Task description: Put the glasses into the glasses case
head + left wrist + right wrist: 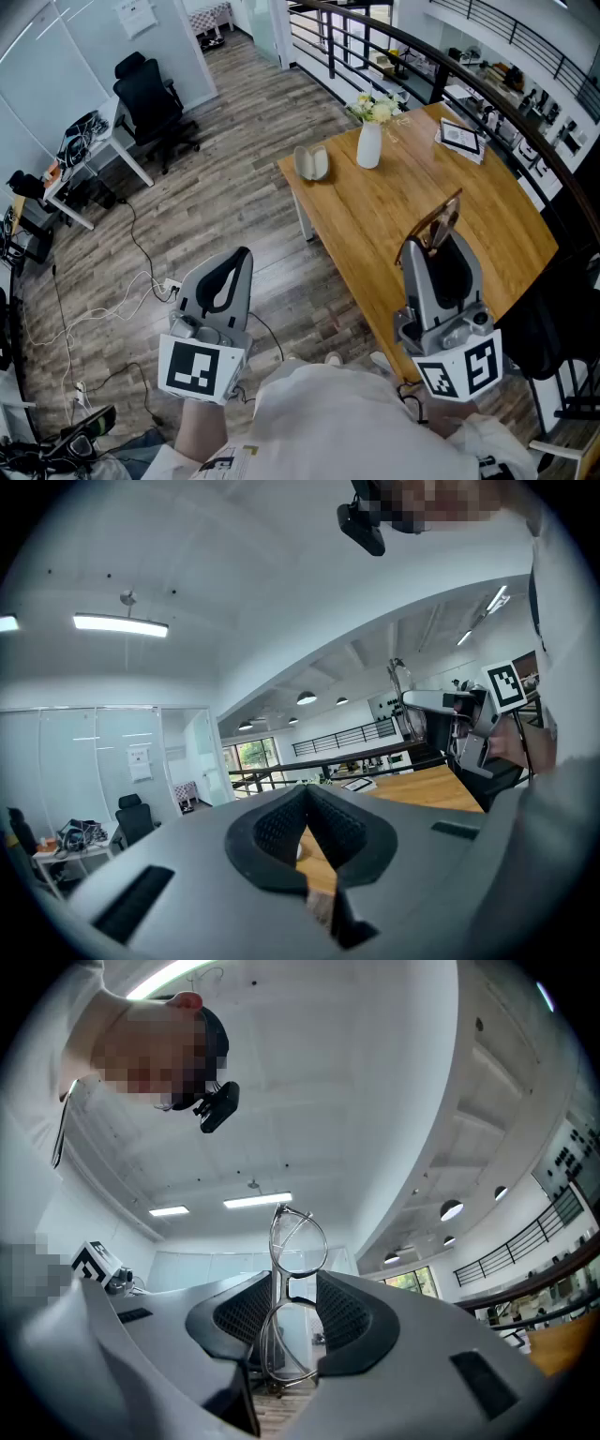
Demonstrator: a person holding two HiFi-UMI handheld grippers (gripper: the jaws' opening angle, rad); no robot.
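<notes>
The glasses [298,1241], with a thin clear frame, stand upright between the pads of my right gripper [292,1283], which is shut on their bridge. In the head view that right gripper [433,246] is raised over the near part of the wooden table [394,206], and the brown temples of the glasses [442,223] stick out past its tips. The pale glasses case [311,163] lies open at the table's far left corner, well ahead of it. My left gripper [240,258] hangs over the floor left of the table. The left gripper [307,794] is shut on nothing.
A white vase of flowers [369,145] stands just right of the case. A tablet or booklet [460,138] lies at the table's far right. A black railing [375,37] runs behind. A black office chair [150,103] and loose cables [122,291] are on the wood floor at left.
</notes>
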